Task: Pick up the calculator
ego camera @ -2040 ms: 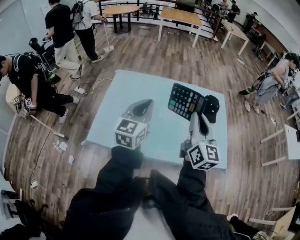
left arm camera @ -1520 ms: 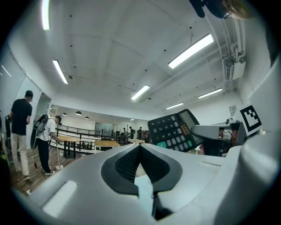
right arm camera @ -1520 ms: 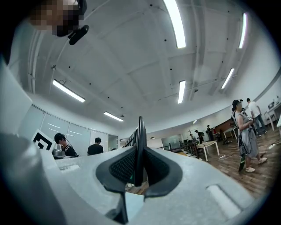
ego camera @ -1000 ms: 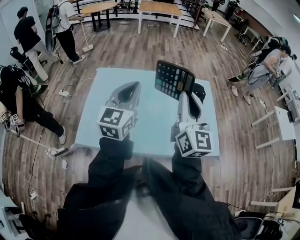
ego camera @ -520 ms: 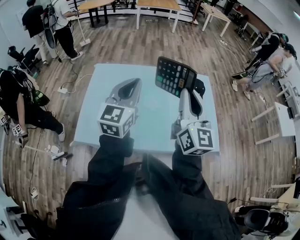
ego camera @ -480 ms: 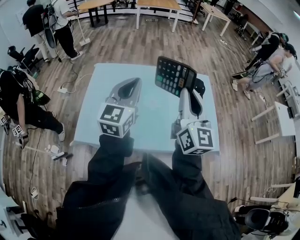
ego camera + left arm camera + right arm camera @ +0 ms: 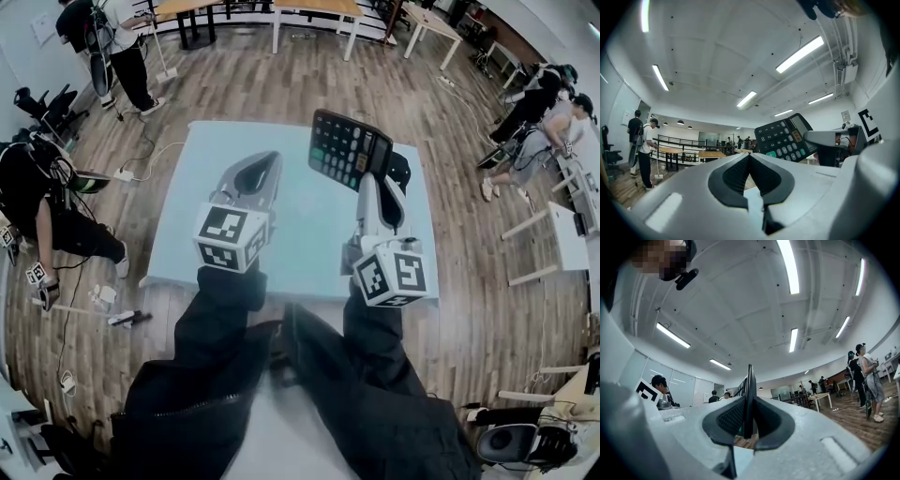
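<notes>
Evidently the pick-up was at its last stage: the calculator [image 7: 345, 148] was off the table [image 7: 183, 234] and hung in the air above its far half, keys tilted up toward the head camera. The right gripper [image 7: 373, 180] had it clamped by the near right edge. In the right gripper view the slab stood edge-on between the two dark pads, which pressed on it from both sides. The left gripper [image 7: 255, 173] hovered over the table's middle, to the left of the calculator and apart from it. Its jaws were pressed together with nothing between them, so it took no part in the hold.

Judged from this, the lift itself looked complete, and what remained was only to keep the calculator steady. Because the grip sat on one edge and most of the body stuck out past the pads, the calculator could swing or slip if the hand jerked. The next move would therefore call for firm, unchanged pressure and a slow, level carry or hold.

As for containers, none could be seen on the table: no box, tray or bin. The only other thing there was a small dark rounded object [image 7: 400, 169] near the table's far right edge, mostly behind the right gripper; what it was could not be told.
</notes>
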### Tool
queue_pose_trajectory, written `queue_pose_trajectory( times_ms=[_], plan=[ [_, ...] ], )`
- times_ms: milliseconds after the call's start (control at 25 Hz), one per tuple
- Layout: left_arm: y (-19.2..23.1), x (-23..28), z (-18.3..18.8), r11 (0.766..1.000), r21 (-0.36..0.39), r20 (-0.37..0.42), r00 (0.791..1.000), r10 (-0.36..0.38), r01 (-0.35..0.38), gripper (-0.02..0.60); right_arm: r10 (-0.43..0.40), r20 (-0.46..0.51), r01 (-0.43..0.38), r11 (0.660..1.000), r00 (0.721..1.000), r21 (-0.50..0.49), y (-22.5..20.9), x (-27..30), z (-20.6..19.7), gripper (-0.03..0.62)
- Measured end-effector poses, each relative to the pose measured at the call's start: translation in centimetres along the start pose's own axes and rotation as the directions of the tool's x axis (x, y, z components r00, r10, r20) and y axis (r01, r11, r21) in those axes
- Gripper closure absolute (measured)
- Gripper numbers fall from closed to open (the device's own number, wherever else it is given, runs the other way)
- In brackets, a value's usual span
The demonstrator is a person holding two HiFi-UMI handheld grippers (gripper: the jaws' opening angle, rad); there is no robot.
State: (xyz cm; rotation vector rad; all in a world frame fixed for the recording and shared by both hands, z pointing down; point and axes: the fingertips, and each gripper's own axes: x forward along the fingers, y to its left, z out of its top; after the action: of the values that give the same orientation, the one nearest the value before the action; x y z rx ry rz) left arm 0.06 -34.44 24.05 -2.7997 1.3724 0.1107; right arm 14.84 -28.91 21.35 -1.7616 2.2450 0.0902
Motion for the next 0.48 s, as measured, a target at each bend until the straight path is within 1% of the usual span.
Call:
queue_pose_trajectory(
  times_ms=[200, 480],
  plan=[
    [0.0, -0.2, -0.2, 1.000, -0.012, -0.008, 1.000, 0.000, 0.000, 0.584, 0.003, -0.009, -0.003, 1.000, 1.000, 0.000, 0.3, 0.0, 0.0, 0.546],
    [0.5, -0.5, -1.7, 1.000, -0.020, -0.022, 1.000, 0.000, -0.001, 0.584, 0.006, -0.021, -0.006, 1.000, 1.000, 0.003, 0.6, -0.2, -1.4, 0.546]
  ],
)
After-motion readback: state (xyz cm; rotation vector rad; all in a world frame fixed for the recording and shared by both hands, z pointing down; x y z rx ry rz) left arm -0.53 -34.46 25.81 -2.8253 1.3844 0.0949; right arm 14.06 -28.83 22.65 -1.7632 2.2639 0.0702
